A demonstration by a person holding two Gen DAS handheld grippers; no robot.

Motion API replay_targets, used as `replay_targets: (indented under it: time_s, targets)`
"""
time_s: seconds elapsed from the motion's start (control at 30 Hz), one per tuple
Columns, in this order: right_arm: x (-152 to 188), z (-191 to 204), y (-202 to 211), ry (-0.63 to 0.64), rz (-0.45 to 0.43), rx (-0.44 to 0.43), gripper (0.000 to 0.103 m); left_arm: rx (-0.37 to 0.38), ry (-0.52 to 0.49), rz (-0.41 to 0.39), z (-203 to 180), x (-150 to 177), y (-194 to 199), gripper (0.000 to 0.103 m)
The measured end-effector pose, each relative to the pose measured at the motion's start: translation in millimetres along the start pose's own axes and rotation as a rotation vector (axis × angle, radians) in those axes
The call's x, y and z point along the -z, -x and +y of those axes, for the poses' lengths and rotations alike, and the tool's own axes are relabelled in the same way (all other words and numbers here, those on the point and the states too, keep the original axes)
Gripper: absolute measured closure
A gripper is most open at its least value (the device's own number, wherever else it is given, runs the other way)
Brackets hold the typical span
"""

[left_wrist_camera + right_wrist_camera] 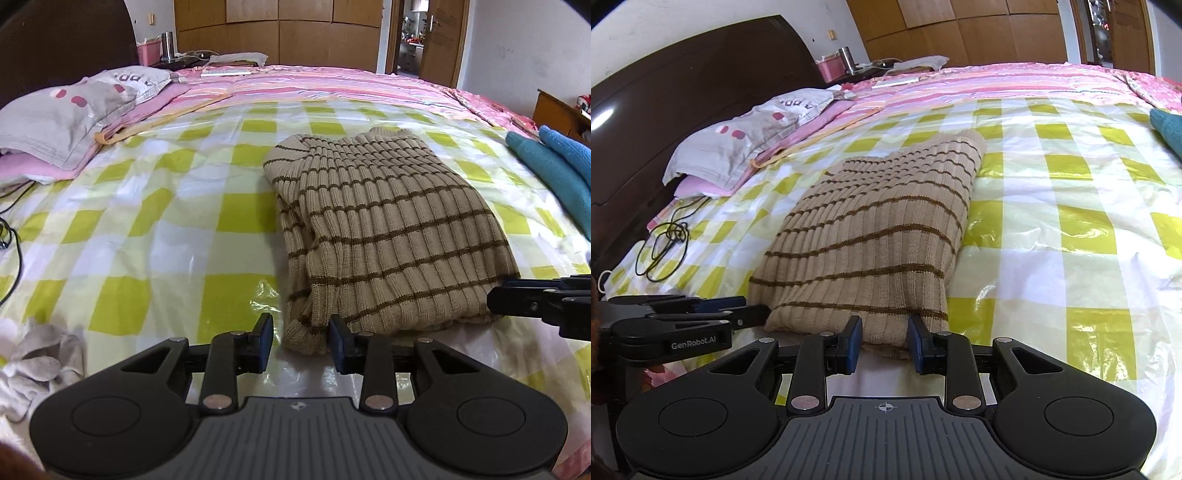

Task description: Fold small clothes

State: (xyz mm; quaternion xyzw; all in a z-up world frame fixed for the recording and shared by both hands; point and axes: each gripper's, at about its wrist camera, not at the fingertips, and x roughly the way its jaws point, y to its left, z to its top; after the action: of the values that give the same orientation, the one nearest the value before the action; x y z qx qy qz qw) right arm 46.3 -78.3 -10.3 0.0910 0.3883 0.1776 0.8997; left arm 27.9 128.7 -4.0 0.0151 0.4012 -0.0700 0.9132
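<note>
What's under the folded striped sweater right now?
The striped sweater lies on a glossy green-and-white checked sheet that shows all around it. Whether anything else sits beneath the sweater cannot be seen; the knit covers it.

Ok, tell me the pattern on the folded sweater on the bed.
The sweater is beige ribbed knit with thin dark brown horizontal stripes, clearest in the left wrist view.

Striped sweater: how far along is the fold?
Done: the striped sweater lies as a narrow, layered rectangle on the checked sheet. In hand: the left gripper and right gripper each bracket its near edge; whether their pads press it is unclear. Left: probably one more fold, plus the blue garment and grey clothes.
</note>
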Motion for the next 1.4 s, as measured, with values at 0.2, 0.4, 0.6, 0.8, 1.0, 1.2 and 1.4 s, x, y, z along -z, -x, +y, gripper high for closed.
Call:
replay_targets:
  time_s: [0.2, 0.4, 0.6, 0.8, 1.0, 1.2, 1.4]
  targets:
    - [1.7, 11.1, 17.0, 0.058, -0.042, 0.032, 0.075, -0.034, -0.042, -0.016, -10.2, 0.5, 5.6, 0.061]
    - [8.9, 16.4, 25.0, 0.061, -0.049, 0.059, 0.072, -0.037, -0.04, -0.018, -17.0, 4.9, 12.1, 0.056]
    - [18.6, 17.8, 28.7, 0.052, -0.043, 0.088, 0.066, -0.024, -0.042, -0.031, -28.5, 11.3, 22.3, 0.041]
    - [26.2, 18.2, 32.9, 0.045, -0.057, 0.123, 0.055, -0.076, -0.069, -0.039, -40.5, 15.2, 29.6, 0.021]
    - [32.5, 16.3, 32.7, 0.04, -0.055, 0.156, 0.046, -0.063, -0.052, -0.031, -41.8, 20.2, 31.8, 0.019]
    - [38.8, 19.9, 30.2, 0.051, -0.044, 0.171, 0.038, -0.088, -0.085, -0.028, -50.2, 24.3, 33.4, 0.013]
    - [42.2, 21.8, 28.2, 0.058, -0.034, 0.19, 0.034, -0.092, -0.09, -0.03, -51.9, 24.3, 34.3, 0.012]
